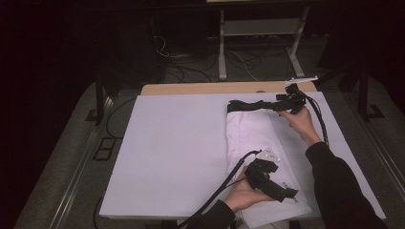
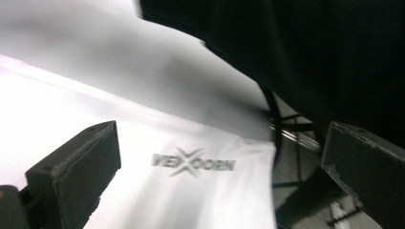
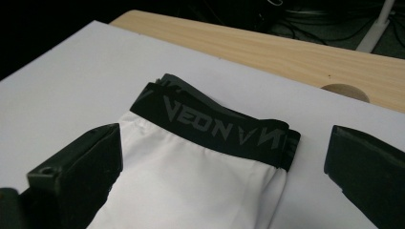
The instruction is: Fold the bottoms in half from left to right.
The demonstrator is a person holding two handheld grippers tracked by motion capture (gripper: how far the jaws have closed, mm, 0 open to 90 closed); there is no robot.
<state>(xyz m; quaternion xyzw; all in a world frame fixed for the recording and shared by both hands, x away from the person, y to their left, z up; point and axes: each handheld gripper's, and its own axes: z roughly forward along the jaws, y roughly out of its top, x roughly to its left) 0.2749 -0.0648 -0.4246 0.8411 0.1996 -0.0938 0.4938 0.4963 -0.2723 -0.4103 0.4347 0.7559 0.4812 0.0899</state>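
A folded white garment (image 1: 253, 138) lies lengthwise on the right half of a white board (image 1: 176, 143), its black lettered waistband (image 1: 250, 106) at the far end. My right gripper (image 1: 282, 103) hovers at that far end, open, and its jaws straddle the waistband (image 3: 215, 126) without touching it, with white cloth (image 3: 191, 191) below. My left gripper (image 1: 290, 194) is held at the near end, also open. Between its jaws, a little below them, lies the hem with a grey printed logo (image 2: 193, 163). Nothing is gripped by either gripper (image 2: 219, 131) (image 3: 224, 131).
The board rests on a wooden table whose far edge (image 1: 215, 88) has a round hole (image 3: 345, 91). Beyond it stand a metal desk frame (image 1: 222, 47) and floor cables. The left half of the board is bare. A dark sleeve (image 1: 334, 186) reaches in at the near right.
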